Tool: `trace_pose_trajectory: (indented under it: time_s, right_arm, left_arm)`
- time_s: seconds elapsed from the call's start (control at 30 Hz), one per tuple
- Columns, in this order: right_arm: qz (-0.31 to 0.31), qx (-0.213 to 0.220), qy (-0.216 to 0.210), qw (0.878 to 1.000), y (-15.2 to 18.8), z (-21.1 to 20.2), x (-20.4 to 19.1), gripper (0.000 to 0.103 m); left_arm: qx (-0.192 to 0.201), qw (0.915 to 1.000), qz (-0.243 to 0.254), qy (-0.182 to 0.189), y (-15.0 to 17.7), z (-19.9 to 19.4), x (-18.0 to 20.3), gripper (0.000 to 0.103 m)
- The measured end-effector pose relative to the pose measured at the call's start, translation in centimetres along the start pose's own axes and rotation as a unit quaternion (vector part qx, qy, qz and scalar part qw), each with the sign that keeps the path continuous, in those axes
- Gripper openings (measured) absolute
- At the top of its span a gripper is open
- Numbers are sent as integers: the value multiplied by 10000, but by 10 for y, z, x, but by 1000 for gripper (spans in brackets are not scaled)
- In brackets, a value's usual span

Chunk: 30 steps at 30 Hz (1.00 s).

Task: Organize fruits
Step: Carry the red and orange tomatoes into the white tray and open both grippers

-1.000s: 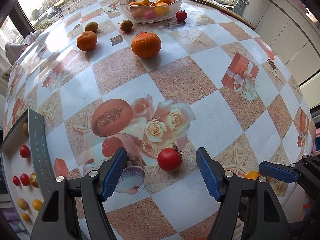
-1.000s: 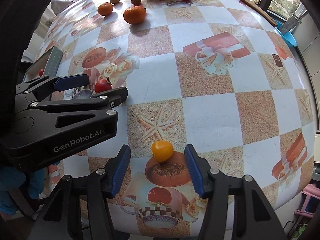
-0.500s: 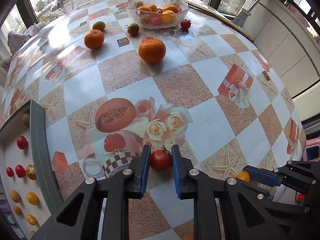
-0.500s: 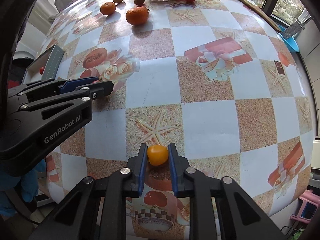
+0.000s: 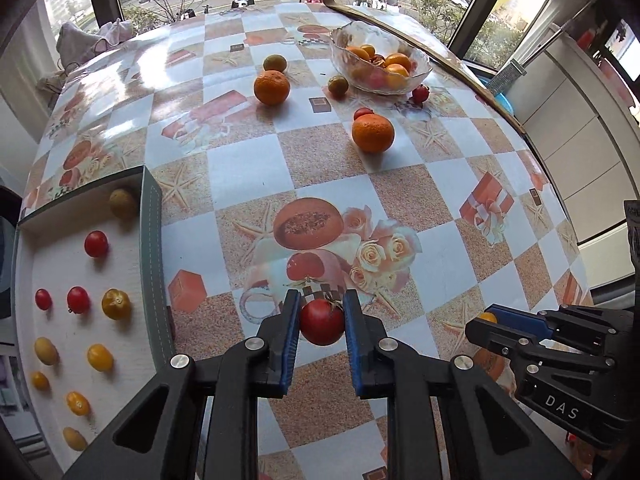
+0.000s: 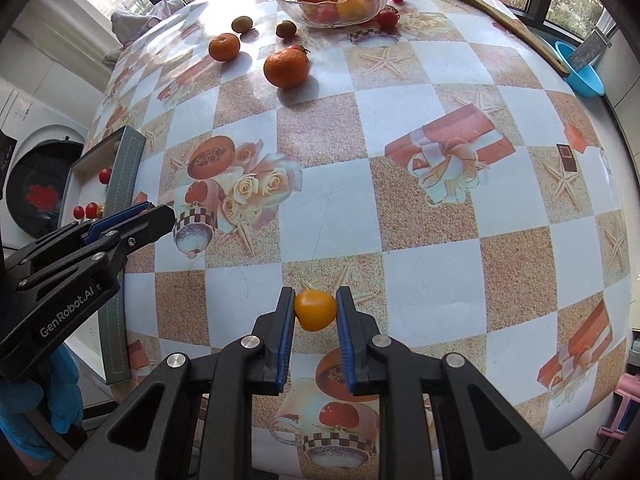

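Both grippers point steeply down at the checkered, fruit-printed tabletop. The left gripper has its blue-padded fingers clamped on a small red tomato; beside it, the right gripper pinches a little yellow tomato just above the tabletop.

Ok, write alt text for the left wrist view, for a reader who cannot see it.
The left gripper is shut on a red tomato above a table with a patterned cloth. At left, a tray holds rows of small red and yellow tomatoes; farther back lie two oranges and a glass bowl of fruit. The right gripper shows at lower right.
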State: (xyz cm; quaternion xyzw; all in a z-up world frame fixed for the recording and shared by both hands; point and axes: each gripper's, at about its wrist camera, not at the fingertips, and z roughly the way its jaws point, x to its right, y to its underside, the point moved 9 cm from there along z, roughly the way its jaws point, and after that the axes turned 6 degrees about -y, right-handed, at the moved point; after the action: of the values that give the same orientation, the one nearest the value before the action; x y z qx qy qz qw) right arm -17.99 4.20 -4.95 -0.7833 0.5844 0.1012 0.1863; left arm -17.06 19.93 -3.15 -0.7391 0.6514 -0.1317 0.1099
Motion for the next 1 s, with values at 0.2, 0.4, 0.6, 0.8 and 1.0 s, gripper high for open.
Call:
trace_pose_trajectory:
  time_s: [0.2, 0.4, 0.6, 0.8, 1.0]
  right_arm:
    - [-200, -6, -70, 9998, -14, 2, -22, 22]
    - [-459, -46, -161, 9988, -21, 6, -49, 22]
    - [-774, -116, -239, 9966, -26, 11, -79, 22]
    - [-1137, -211, -343, 9927, -28, 21, -115, 22]
    - [-1544, -305, -494, 9863, -27, 30, -156, 22]
  left_arm:
    - [87, 9994, -310, -82, 6, -15, -26, 22]
    - [157, 9976, -633, -252, 17, -29, -56, 22]
    - [163, 9937, -1028, -422, 34, -38, -90, 23]
    - [147, 9882, -1396, -607, 58, -46, -122, 23]
    - [60, 9807, -1797, -766, 85, -49, -152, 23]
